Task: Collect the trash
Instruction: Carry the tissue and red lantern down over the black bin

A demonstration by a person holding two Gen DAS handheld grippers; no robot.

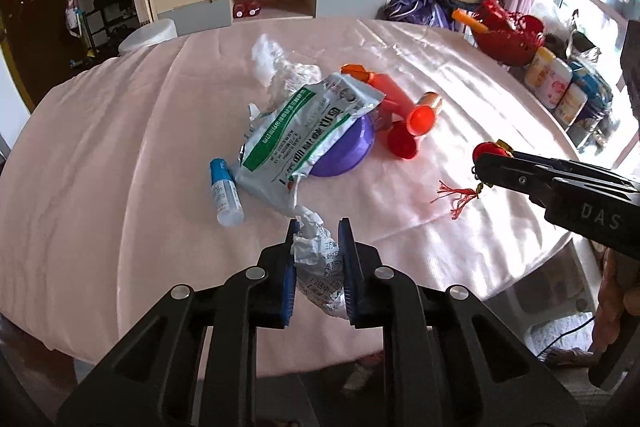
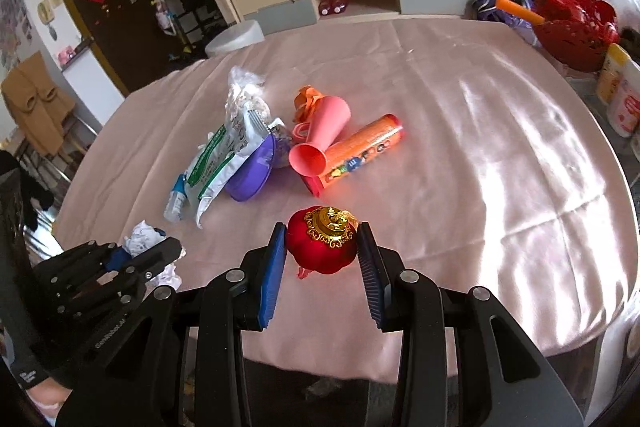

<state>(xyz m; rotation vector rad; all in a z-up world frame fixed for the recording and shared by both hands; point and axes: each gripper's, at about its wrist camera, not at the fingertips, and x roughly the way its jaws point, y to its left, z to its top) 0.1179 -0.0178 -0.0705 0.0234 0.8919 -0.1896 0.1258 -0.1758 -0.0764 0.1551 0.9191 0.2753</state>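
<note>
Crumpled paper (image 1: 318,269) sits clamped between the left gripper (image 1: 319,269) fingers, low over the near edge of the pink-clothed surface (image 1: 120,187). Right gripper (image 2: 321,255) fingers are pinched on the red lantern ornament (image 2: 322,245), gold cap up, tassel (image 1: 456,195) hanging below. Both pieces look picked as the loose outliers, easiest to lift first. Remaining trash is piled mid-surface: foil pouch (image 1: 304,131) draped over a purple lid (image 1: 344,155), small blue-capped bottle (image 1: 226,193) beside it, pink horn (image 2: 320,139) lying against an orange tube (image 2: 360,151), clear plastic wrap (image 1: 276,67) behind. No bin in either view; the pile overlaps, so the pouch likely comes off before the lid.
</note>
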